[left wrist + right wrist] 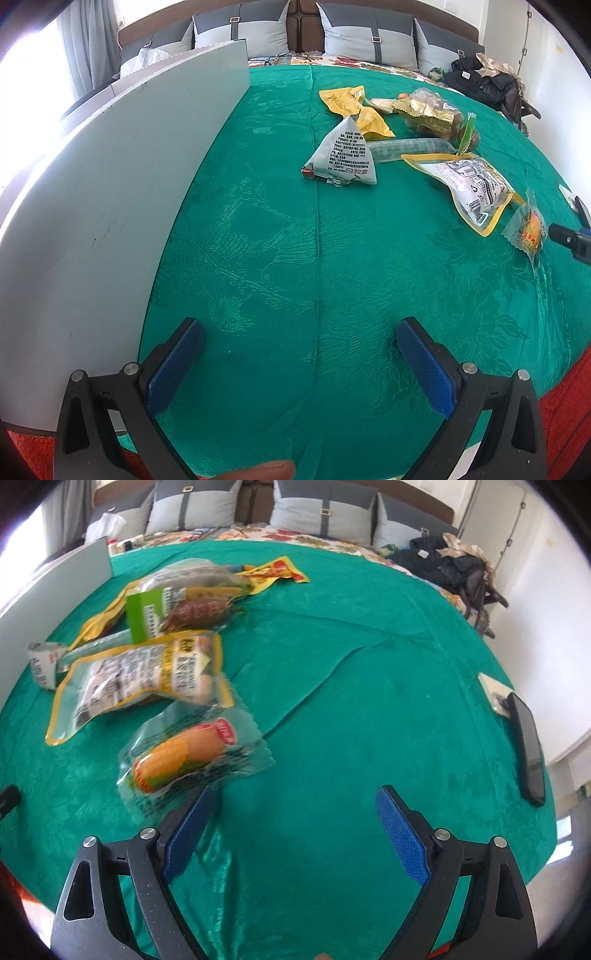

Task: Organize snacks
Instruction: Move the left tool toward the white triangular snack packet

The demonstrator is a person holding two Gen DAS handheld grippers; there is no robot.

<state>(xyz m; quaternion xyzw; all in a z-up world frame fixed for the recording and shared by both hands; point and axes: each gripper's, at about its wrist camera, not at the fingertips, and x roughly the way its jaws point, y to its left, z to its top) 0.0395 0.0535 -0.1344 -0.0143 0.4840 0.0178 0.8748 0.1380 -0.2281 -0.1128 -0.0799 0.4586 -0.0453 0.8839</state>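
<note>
Several snack packets lie on a green cloth [280,258]. In the left wrist view a grey triangular packet [343,155] sits mid-field, with yellow packets [351,107] behind it and a yellow-rimmed pouch [469,184] to the right. My left gripper [299,354] is open over bare cloth, well short of them. In the right wrist view a clear-wrapped sausage snack [184,757] lies just ahead of the left finger of my open right gripper [295,823]. The yellow-rimmed pouch [140,675] and a green-labelled pack [147,613] lie beyond it.
A tall grey box wall [122,184] stands along the left. A black phone [530,746] and a card lie at the right edge. Pillows [240,29] and dark clothes [480,77] sit at the back. The right gripper's tip [569,236] shows at the left view's right edge.
</note>
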